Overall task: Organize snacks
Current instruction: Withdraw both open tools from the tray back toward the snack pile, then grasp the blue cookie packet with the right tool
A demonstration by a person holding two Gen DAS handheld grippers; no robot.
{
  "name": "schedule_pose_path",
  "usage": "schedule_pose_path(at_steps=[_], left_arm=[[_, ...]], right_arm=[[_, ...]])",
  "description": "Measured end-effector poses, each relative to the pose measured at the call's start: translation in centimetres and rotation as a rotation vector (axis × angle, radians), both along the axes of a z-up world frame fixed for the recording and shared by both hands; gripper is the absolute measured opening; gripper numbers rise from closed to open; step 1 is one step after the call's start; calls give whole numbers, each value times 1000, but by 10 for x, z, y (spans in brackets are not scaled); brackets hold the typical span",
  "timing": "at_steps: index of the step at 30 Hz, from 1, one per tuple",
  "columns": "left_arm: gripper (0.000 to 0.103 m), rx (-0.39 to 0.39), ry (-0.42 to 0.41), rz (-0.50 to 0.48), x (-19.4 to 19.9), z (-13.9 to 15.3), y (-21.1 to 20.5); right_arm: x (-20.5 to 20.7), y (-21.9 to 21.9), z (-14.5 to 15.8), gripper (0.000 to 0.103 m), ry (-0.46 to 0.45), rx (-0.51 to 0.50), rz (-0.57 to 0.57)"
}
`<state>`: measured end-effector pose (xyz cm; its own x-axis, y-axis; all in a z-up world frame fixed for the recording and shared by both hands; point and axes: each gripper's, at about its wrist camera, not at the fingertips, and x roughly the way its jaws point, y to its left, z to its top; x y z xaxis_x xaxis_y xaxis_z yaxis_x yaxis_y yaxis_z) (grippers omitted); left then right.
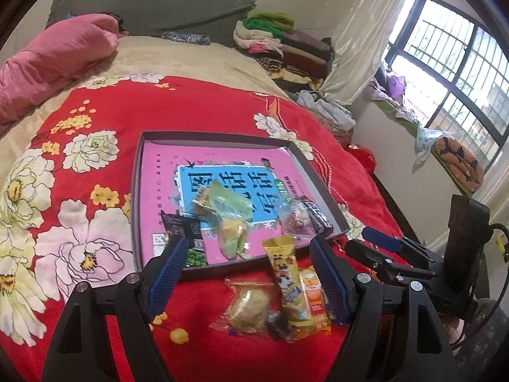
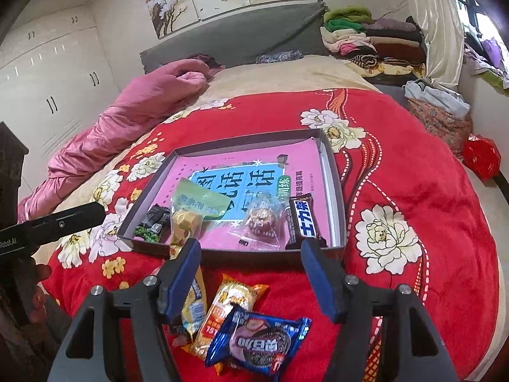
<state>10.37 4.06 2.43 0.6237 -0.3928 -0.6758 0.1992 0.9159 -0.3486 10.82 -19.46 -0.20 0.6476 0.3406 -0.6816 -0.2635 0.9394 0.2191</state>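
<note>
Left wrist view: left gripper open, empty, above loose snacks at 6 o'clock from the tray.
Right wrist view: right gripper open, holding nothing; blue cookie pack beneath; chocolate bar in the tray's 5 o'clock corner.

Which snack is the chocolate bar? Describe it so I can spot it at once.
Find the shallow grey tray on the red floral blanket. The chocolate bar lies along its right wall, beside a clear-wrapped round sweet. It alone has a dark brown wrapper with a blue-and-white label.
</note>
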Motion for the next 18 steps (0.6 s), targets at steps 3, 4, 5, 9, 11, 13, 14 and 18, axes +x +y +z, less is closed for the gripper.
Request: schedule_pose_path(at_steps=[3,4,5,9,11,13,14,18], left_arm=[[80,11,-6,-9,-6,2,-9],[80,14,-7,-13,-8,2,-12],[80,17,-7,-19,-9,2,-15],[80,34,8,-44,-15,-1,-31],[80,42,16,-57,-17,-4,-37],[80,52,26,-67,-19,-7,-43],[80,54,32,-73,-20,-9,-46],[80,70,54,-99,-25,-17,-56]], right_arm=[[-6,-1,1,65,2,4,3],[-9,-2,1,65,1,1,1],[-12,-3,1,65,-1,-2,-5],[-21,-11,-2,66,25,12,-22],[-25,-15,-5,66,41,10,-28],[-29,-19,-8,66,56,15,-33],[-31,-21,-10,66,64,21,-36],[-37,-25,-14,66,90,34,-48]])
